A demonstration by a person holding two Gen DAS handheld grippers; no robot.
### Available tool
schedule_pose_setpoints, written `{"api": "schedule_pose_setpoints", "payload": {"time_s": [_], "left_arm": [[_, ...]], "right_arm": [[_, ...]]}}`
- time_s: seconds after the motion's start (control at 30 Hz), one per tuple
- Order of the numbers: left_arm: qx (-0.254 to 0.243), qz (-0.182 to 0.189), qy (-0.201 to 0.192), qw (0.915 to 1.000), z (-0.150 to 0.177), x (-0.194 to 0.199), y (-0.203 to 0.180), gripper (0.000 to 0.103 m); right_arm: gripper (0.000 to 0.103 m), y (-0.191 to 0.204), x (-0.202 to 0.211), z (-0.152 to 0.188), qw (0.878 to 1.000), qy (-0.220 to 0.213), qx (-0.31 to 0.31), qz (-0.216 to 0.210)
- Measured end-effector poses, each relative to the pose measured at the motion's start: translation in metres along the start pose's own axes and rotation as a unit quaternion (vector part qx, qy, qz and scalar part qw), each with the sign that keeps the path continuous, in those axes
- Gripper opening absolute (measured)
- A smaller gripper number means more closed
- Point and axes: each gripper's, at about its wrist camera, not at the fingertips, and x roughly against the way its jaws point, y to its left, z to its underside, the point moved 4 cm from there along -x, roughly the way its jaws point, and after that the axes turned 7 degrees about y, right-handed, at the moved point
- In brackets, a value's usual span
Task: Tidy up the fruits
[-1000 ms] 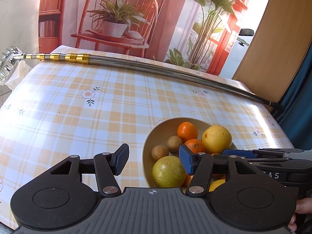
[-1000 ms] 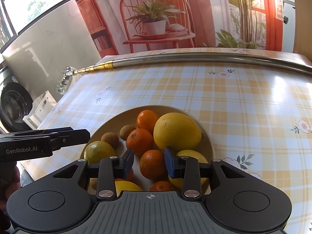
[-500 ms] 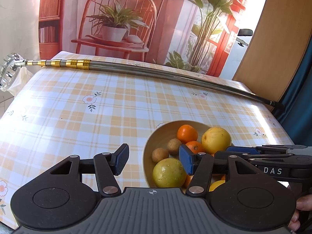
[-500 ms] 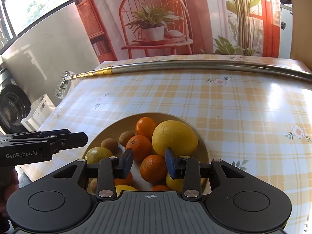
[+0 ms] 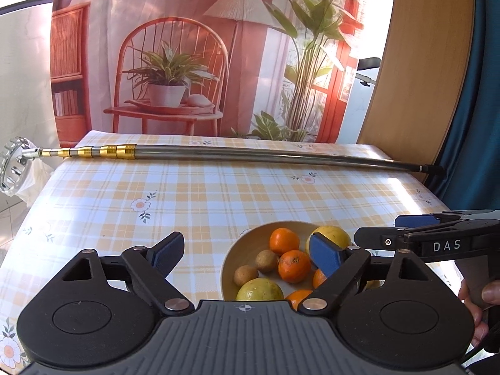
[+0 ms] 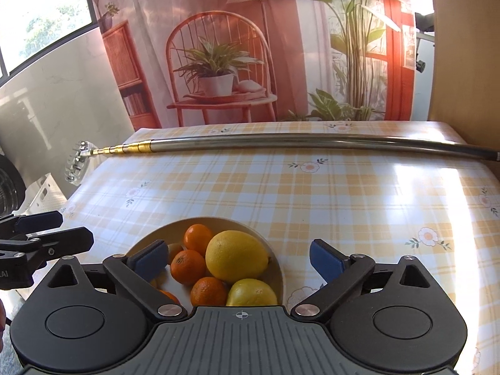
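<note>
Left claw point(image 5: 247, 254) gaping wide, hovering beside bowl point(image 5: 229, 265). Right claw point(image 6: 239, 257) gaping wide, hanging above large lemon point(image 6: 236, 256). Pole point(image 5: 250, 154) lying across counter point(image 5: 218, 193).

The black left gripper with blue pads point(image 5: 247, 254) is held level, its jaws spread wide and holding nothing. The black right gripper with blue pads point(image 6: 239, 259) likewise gapes wide and empty. A hand point(image 5: 476, 303) grips the right gripper's handle.
</note>
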Motion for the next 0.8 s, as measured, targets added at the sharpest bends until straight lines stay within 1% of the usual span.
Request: {"api": "schedule_pose_setpoints", "payload": {"time_s": [0.07,0.13,0.23,0.33,0.4,0.47,0.57,0.7,0.8], "left_arm": [[-0.008,-0.001,-0.007,0.9999,-0.006,0.006,-0.002,0.092],[-0.008,0.002,-0.017,0.9998,-0.014,0.012,-0.005,0.095],[-0.004,0.002,-0.041,0.9991,-0.029,0.026,-0.007,0.097],[-0.01,-0.005,-0.068,0.9976,-0.048,0.044,-0.012,0.098],[-0.017,-0.008,-0.085,0.9962,-0.061,0.057,-0.017,0.1],[-0.027,-0.006,-0.101,0.9945,-0.072,0.071,-0.023,0.103],[-0.039,0.0,-0.128,0.9911,-0.087,0.089,-0.033,0.103],[-0.045,-0.006,-0.147,0.9881,-0.098,0.105,-0.044,0.103],[-0.049,-0.016,-0.152,0.987,-0.102,0.111,-0.05,0.103]], "right_arm": [[0.103,-0.003,0.007,-0.005,1.0,-0.006,-0.001,0.011],[0.103,-0.005,0.015,-0.012,1.0,-0.014,-0.001,0.016],[0.103,-0.008,0.033,-0.025,0.999,-0.033,-0.004,0.02],[0.103,-0.009,0.06,-0.042,0.998,-0.061,-0.004,0.015],[0.103,-0.009,0.078,-0.052,0.997,-0.079,-0.001,0.023],[0.103,-0.008,0.098,-0.063,0.994,-0.1,0.006,0.033],[0.103,-0.007,0.123,-0.074,0.991,-0.131,0.012,0.036],[0.103,-0.006,0.149,-0.084,0.985,-0.164,0.014,0.04],[0.103,-0.003,0.159,-0.087,0.984,-0.173,0.018,0.043]]}}
